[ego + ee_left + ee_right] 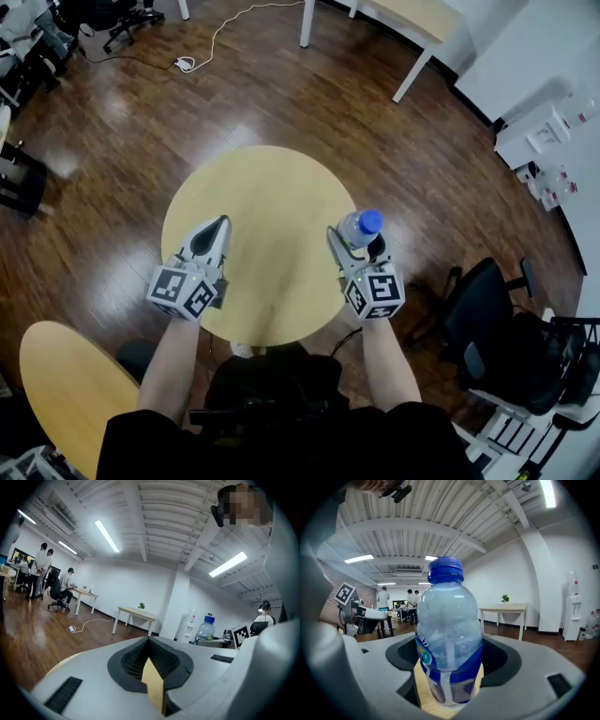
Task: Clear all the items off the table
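One bottle (362, 225) of clear plastic, with a blue cap and a blue label band, stands upright in the right gripper (356, 242). The jaws clasp its waisted body from both sides at the right rim of the table (272, 187). That table is round, with a smooth pale yellow top. Over its left part hangs the left gripper (216, 230), its jaws pressed together with nothing between them. Glossy dark wood floor (122, 122) lies all round. A black chair (487, 309) stands just right of the bottle, a second yellow top (66, 384) sits at lower left, and a white cable (225, 28) trails beyond. Only the right gripper view shows yellow tabletop beneath the bottle's base. Only the left gripper view shows people (42, 569) at far desks and a small plant (141, 605).
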`<state>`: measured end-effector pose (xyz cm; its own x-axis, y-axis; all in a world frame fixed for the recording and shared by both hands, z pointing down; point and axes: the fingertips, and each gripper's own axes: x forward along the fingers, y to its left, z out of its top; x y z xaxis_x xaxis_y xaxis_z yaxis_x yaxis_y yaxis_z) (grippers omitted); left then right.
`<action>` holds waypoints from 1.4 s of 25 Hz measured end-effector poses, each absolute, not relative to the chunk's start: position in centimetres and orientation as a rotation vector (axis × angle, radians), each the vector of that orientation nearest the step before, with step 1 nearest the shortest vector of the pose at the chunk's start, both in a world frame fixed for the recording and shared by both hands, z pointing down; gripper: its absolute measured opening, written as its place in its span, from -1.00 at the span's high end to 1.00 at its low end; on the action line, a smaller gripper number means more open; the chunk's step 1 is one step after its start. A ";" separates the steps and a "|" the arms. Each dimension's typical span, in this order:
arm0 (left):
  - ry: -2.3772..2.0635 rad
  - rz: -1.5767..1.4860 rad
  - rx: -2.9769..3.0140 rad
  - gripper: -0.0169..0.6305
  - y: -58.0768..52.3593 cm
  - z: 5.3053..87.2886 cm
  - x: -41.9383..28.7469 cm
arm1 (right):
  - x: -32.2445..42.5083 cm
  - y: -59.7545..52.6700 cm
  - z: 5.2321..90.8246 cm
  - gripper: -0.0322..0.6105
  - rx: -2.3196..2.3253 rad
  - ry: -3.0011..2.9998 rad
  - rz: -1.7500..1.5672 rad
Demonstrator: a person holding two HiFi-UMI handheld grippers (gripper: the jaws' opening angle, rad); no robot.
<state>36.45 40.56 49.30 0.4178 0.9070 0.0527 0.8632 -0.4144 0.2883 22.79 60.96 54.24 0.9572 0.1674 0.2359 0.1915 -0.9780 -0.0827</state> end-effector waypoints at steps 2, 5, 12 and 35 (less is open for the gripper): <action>1.544 0.338 2.464 0.93 40.6 50.6 36.5 | 23.2 61.1 55.9 -0.27 -2.989 -0.268 -0.380; 1.527 0.403 2.479 0.93 40.1 52.7 36.0 | 23.4 61.0 58.5 -0.27 -2.963 -0.247 -0.434; 1.452 0.485 2.510 0.93 39.1 54.7 35.9 | 23.8 60.8 62.4 -0.27 -2.930 -0.236 -0.528; 1.471 0.539 2.489 0.93 39.7 56.4 34.1 | 22.7 59.5 65.6 -0.30 -2.953 -0.246 -0.584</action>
<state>34.07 39.72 56.43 0.4382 0.8746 0.2075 0.8017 -0.4847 0.3497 22.71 59.47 65.62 0.9122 0.1354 0.3868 0.1821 -0.9795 -0.0867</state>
